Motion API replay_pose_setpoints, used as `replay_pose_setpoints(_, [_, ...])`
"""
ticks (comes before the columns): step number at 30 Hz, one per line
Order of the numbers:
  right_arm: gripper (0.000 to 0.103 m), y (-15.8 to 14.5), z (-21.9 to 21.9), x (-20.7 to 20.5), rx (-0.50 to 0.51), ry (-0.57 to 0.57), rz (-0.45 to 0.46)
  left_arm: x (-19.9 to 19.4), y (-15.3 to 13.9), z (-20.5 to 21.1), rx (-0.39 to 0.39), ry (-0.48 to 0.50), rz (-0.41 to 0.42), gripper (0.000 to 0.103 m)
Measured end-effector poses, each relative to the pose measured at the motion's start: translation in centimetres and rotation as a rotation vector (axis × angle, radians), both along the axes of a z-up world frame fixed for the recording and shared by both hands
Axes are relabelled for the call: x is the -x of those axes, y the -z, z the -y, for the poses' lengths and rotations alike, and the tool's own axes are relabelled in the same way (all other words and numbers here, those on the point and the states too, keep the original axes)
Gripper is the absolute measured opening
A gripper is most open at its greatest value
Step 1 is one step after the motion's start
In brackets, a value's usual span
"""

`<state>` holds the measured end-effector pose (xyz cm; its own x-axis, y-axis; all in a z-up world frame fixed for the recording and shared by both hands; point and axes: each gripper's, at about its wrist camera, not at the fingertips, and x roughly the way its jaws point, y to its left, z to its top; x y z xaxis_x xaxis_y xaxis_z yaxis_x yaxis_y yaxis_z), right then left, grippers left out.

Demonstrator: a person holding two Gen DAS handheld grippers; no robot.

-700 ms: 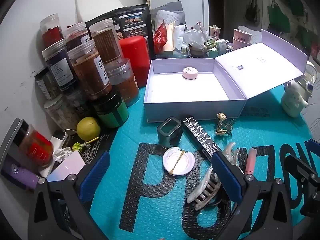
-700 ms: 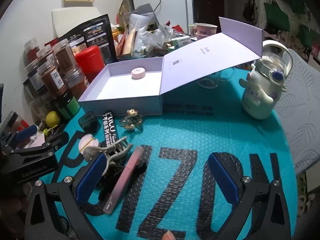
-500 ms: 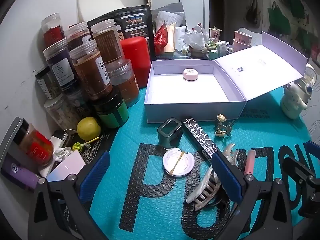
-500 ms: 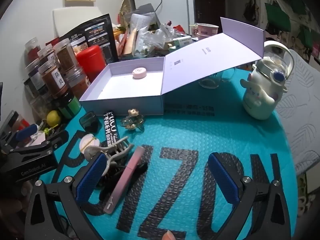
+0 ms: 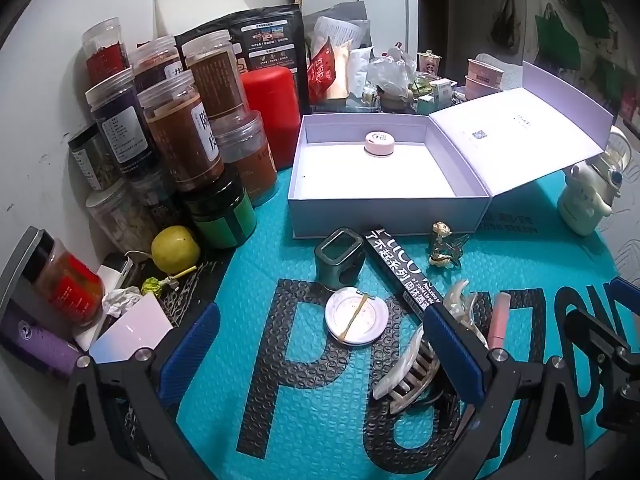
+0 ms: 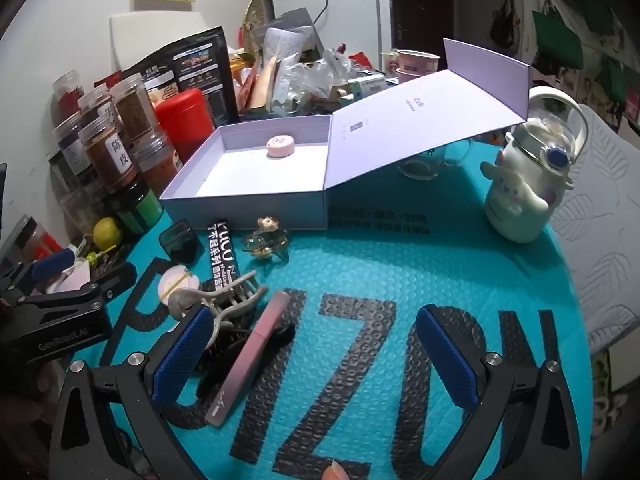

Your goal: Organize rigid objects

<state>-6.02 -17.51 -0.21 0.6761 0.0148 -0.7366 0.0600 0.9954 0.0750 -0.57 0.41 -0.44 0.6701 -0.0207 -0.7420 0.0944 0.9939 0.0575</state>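
Far to the left of the left gripper stand the spice jars; its jaws are spread wide and hold nothing. Just ahead between them lies a round white tin, with a small green cube box and a long black box beyond. The hair claw lies against its right finger. Farther ahead sits the open lilac box, holding only one pink tin. The right gripper is also wide open and empty — a pink tube lies just inside its left finger. This looks like the choosing step: the next move calls for lowering onto one loose item — likely the tin or tube — and closing squarely.
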Motion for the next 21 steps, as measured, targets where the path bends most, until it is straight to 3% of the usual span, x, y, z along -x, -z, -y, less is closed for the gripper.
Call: replay_pose_setpoints(21, [0.103,0.34,0.27,-0.01,-0.006,0.000,-0.016,0.16,0.11,-0.21,0.015,0.006,-0.018,0.103])
